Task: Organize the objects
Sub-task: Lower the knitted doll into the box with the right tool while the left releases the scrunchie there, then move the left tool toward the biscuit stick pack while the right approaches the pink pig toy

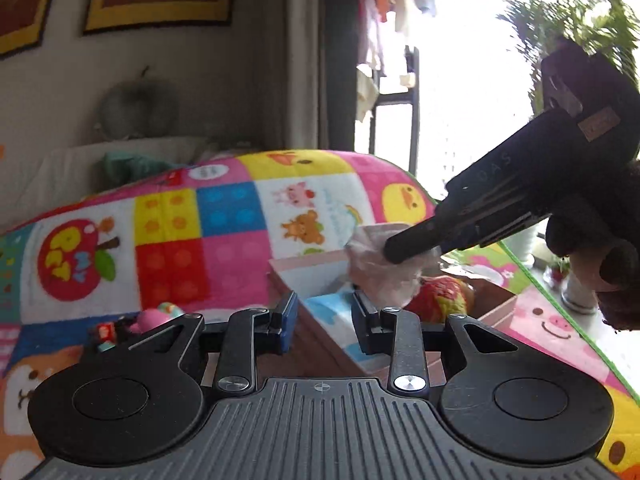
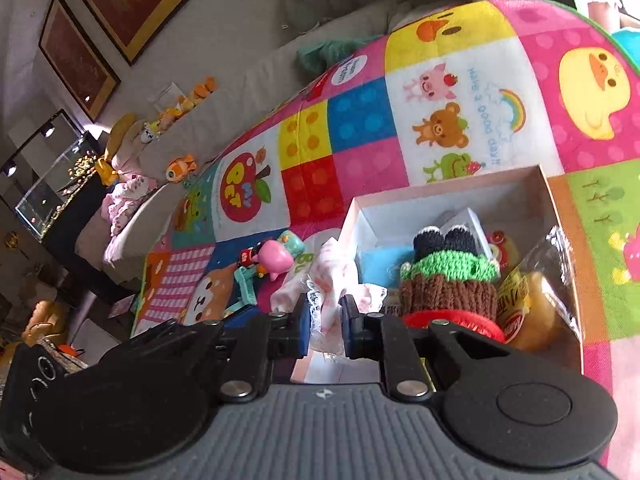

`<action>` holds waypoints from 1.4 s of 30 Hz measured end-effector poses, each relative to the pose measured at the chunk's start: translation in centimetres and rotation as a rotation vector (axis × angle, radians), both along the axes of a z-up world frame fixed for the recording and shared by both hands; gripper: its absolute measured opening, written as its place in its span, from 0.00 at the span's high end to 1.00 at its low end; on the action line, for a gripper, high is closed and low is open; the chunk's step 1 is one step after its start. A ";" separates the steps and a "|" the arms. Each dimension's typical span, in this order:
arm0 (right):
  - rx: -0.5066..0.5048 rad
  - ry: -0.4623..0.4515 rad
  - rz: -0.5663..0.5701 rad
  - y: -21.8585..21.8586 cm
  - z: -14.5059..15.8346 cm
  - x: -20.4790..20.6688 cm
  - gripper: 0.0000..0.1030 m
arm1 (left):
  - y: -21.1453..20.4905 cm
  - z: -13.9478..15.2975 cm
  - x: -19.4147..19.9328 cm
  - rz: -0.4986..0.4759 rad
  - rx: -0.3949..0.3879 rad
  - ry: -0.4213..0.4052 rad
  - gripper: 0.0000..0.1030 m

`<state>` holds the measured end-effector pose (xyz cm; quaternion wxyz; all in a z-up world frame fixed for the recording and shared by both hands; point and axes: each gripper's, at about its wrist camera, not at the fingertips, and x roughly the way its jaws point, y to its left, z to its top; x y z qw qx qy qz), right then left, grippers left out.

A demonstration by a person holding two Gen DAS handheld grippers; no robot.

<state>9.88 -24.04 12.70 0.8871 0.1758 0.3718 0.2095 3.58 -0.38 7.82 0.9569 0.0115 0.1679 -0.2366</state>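
A pink open box [image 2: 560,216] stands on a colourful patchwork blanket [image 2: 360,128]. It holds a knitted green, brown and red toy [image 2: 448,276], a wrapped bun [image 2: 536,308] and a blue item [image 2: 376,260]. My right gripper [image 2: 324,312] is shut on a white-and-pink lacy cloth [image 2: 320,280] at the box's left rim. In the left wrist view the right gripper [image 1: 404,246] holds that cloth [image 1: 380,268] over the box [image 1: 304,268]. My left gripper [image 1: 324,312] is open and empty, just in front of the box.
Small toys, a pink figure [image 2: 276,260] and a teal piece [image 2: 248,284], lie on the blanket left of the box. A sofa with plush toys [image 2: 176,112] stands behind. A glass tank [image 2: 52,184] is at the far left. Window and plants [image 1: 560,20] are right.
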 end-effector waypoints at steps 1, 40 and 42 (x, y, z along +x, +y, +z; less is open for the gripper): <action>-0.015 -0.013 -0.020 0.1 0.4 0.5 0.85 | 1.5 0.0 0.0 0.029 -0.042 0.026 0.67; -0.641 -0.030 0.237 28.8 -8.8 14.4 0.37 | 16.6 -6.5 -3.6 0.380 -0.358 0.383 0.71; -0.623 0.001 0.232 27.4 -8.6 13.0 0.37 | 16.4 -6.5 -3.7 0.382 -0.348 0.384 0.71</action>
